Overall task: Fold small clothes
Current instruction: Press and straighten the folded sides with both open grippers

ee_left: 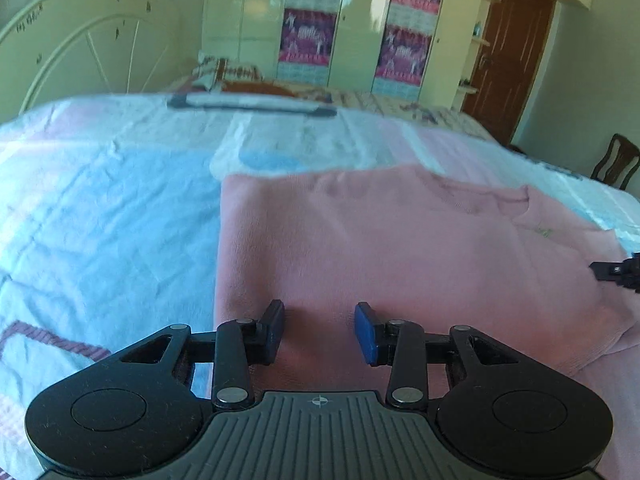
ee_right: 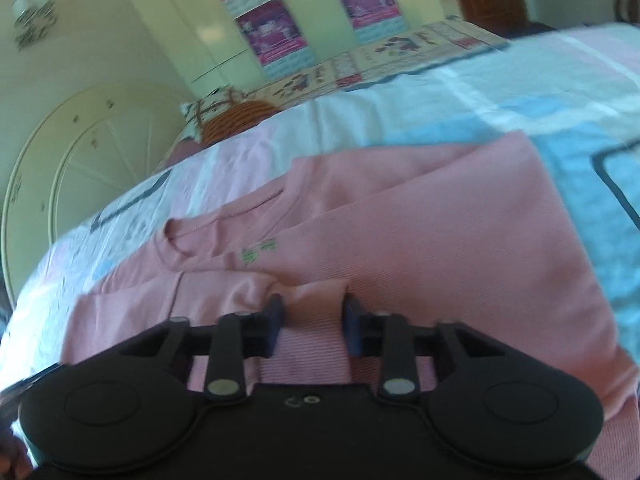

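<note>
Lying flat on the bed, the pink ribbed knit top [ee_right: 420,232] has its round neckline [ee_right: 188,236] toward the cream headboard [ee_right: 80,144] in the right wrist view, so its long axis runs from the headboard side across toward the other side of the bed; a small green mark [ee_right: 258,254] sits just below the collar. One side is folded over the body, leaving a diagonal edge across the chest. A pink cuff or sleeve end stands bunched between the right gripper [ee_right: 314,326] fingers, whose jaws stand apart around the fabric in this blurred frame; whether the pads press on it I cannot tell. Over on the other side, the left gripper [ee_left: 320,332] hovers above the garment near its straight folded edge, jaws parted, nothing between them. Under it all is the blue, pink and white patchwork bedsheet [ee_left: 100,208]. Beyond the bed stand a patterned pillow [ee_left: 228,74], a glossy cream wardrobe [ee_left: 360,20] with magenta posters, a brown wooden door [ee_left: 512,52] and a dark chair [ee_left: 616,160].
</note>
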Demonstrator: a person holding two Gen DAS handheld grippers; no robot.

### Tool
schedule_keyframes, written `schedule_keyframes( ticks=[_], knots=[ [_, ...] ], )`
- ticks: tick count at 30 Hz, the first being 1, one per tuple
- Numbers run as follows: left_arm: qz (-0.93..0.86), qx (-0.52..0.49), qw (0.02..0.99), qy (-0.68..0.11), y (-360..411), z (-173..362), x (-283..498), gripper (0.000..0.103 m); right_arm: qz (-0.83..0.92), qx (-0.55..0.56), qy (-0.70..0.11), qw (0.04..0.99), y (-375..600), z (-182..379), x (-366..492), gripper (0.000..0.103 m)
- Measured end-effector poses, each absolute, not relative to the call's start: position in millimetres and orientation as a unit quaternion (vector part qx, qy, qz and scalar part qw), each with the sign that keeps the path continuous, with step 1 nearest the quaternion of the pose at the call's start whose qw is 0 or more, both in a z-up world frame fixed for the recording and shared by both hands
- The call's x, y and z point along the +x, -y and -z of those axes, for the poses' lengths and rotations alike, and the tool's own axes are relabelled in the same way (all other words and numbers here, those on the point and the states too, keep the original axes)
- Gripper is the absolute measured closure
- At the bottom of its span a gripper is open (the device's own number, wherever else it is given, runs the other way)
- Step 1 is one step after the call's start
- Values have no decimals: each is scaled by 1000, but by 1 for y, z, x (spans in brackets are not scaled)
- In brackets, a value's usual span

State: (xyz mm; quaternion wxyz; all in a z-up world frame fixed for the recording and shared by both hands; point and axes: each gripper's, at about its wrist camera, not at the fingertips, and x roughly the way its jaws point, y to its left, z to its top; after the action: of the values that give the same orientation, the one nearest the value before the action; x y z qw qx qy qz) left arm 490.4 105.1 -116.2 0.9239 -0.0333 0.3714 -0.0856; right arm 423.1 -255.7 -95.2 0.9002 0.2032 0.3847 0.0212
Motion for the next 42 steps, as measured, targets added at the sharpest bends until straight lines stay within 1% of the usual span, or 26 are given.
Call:
schedule_keyframes(
  ticks=[1,4,5,7,9,10,11,12,13,14,15,16,20,23,24,25,27,29,31,33,35,37,38,39,41,42],
  knots=[
    [88,-26,927,-363,-104,118,488,64,-25,180,-375,909,249,89,420,99],
    [92,2,931,-354,-98,121,482,64,-29,85,-264,960,228,51,390,99],
    [91,7,932,-350,-97,122,481,64,-19,63,-259,964,224,52,388,99],
    [87,9,933,-348,-96,121,480,64,16,49,-316,947,228,75,403,99],
    [87,10,933,-350,-96,120,480,64,27,84,-371,924,242,100,415,98],
    [89,12,933,-350,-96,119,480,64,27,92,-364,926,245,100,412,95],
    [91,16,932,-350,-96,119,480,64,34,90,-364,926,245,97,411,81],
    [91,19,931,-354,-96,115,481,63,48,86,-358,928,245,93,408,73],
    [89,17,930,-355,-96,110,481,56,59,86,-342,934,245,87,403,64],
    [93,12,933,-347,-95,105,481,48,55,90,-323,941,245,80,397,64],
    [99,13,938,-331,-92,100,481,30,41,95,-309,945,245,74,394,65],
    [104,23,943,-315,-87,95,485,25,27,92,-305,948,241,71,394,69],
    [100,44,944,-311,-74,91,526,25,-1,69,-313,947,224,72,415,86],
    [74,15,935,-345,-88,111,566,25,11,65,-322,944,222,78,428,88],
    [75,7,937,-342,-95,120,573,24,24,61,-336,940,225,85,432,88],
    [77,14,938,-337,-95,121,574,21,39,61,-353,933,229,93,437,88],
    [77,31,934,-347,-90,115,571,21,48,80,-356,930,241,101,436,87],
    [89,18,941,-327,-85,102,552,21,52,77,-352,931,239,92,432,76],
    [120,0,941,-316,-70,95,535,21,31,83,-319,944,228,79,425,73],
    [147,-7,935,-324,-45,95,525,21,-8,81,-315,946,207,75,431,73],
    [168,-10,928,-333,-23,102,519,21,-51,66,-330,940,182,80,440,76],
    [176,6,919,-352,-7,115,514,21,-71,44,-349,933,163,90,444,75],
    [174,20,921,-348,-4,121,510,21,-66,32,-367,928,160,98,446,74],
    [176,27,924,-338,-5,123,504,20,-55,20,-367,929,161,103,444,75],
    [177,21,922,-343,-14,112,496,20,-46,33,-366,929,172,96,433,78],
    [173,18,925,-337,-20,107,488,20,-38,35,-360,931,179,89,424,76]
  ],
)
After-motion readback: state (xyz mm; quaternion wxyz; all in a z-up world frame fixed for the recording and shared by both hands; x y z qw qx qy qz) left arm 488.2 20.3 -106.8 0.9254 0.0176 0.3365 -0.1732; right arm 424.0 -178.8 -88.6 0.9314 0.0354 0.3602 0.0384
